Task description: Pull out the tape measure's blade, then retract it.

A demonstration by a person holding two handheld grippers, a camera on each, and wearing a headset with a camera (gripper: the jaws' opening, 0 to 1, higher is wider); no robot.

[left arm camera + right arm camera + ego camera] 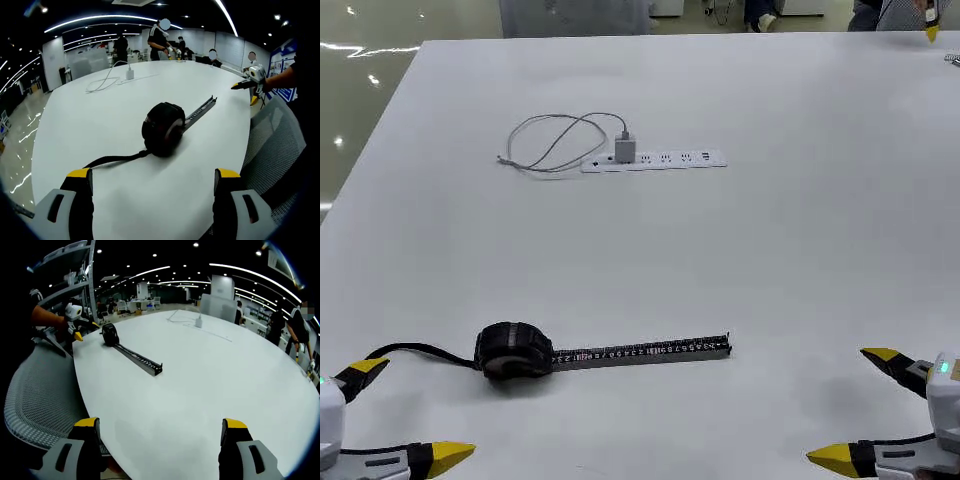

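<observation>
The left gripper [408, 412] hangs at the near edge of the white workbench [740, 250] with its jaws spread wide and nothing between them. Just ahead of it and a little to its right lies the tape measure's black case [512, 350], resting on the tabletop. A dark wrist strap [420, 350] trails from the case back toward this gripper's upper jaw tip. In the left gripper view the case sits almost centred ahead of the gap between the jaws.

From the case the blade [640, 351] runs flat along the table, away from the left gripper and toward the right one, already partly drawn out. Its long axis lies roughly along the line joining the two grippers. The end hook [727, 345] is the part nearest the right gripper [855, 407], yet well apart from it and to its left. That gripper too is spread and empty.

The left gripper looks best placed to steady the case. The right would have to travel leftward along the blade's axis to reach the hook.
</observation>
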